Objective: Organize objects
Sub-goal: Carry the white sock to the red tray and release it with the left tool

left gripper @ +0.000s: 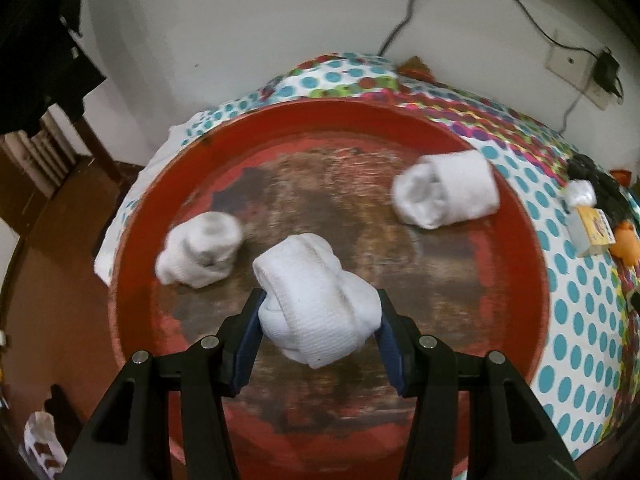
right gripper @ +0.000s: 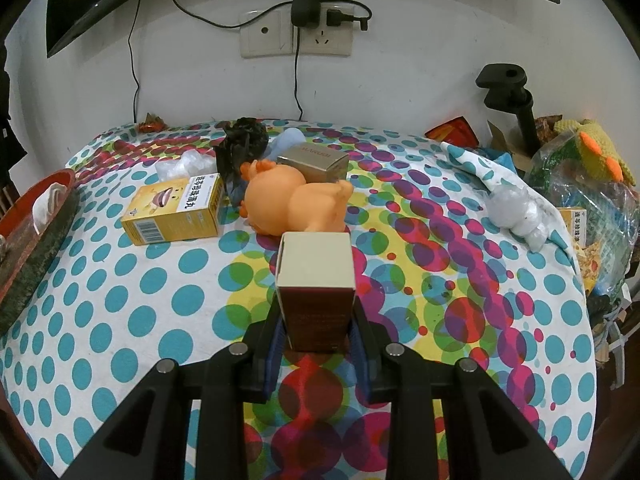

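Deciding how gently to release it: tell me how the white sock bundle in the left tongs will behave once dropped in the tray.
The sock bundle looks soft, dented where the left tongs squeeze it, so probably light and unbreakable. Being rounded, it might roll slightly across the red tray.

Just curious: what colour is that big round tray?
Red, with worn brownish patches across its floor; the tray shows best in the left wrist view.
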### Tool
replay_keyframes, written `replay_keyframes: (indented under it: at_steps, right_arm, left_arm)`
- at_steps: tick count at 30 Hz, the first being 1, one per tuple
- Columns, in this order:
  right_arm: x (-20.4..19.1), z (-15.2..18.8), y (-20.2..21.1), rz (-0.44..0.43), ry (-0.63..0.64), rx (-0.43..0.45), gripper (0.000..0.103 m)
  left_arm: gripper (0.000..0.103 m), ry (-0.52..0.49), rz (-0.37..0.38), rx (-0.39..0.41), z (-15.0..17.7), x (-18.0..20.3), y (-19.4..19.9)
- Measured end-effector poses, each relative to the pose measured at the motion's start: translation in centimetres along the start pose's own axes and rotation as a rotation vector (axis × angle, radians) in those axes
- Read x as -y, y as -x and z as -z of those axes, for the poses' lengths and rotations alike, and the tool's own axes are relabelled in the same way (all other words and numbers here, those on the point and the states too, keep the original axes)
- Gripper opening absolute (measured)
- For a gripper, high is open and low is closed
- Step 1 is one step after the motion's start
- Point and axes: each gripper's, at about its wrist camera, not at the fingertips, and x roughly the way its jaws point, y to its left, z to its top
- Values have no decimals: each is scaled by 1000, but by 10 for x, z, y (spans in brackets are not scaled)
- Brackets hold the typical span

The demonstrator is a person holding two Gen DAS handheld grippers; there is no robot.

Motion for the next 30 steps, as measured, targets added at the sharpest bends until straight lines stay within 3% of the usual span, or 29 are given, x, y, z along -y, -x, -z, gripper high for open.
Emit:
replay_keyframes:
  at_steps: [25, 29, 30]
  right_arm:
    - [-7, 0, 1, 69, 28, 3, 30]
    - [-7, 0, 0, 79, 35, 2, 30]
    - [-8, 0, 0, 82, 37, 2, 30]
  left_arm:
    - [52, 98, -37, -6, 7, -68, -19]
    - [57, 85, -31, 7, 8, -69, -17]
    - [62, 83, -28, 7, 7, -69, -16]
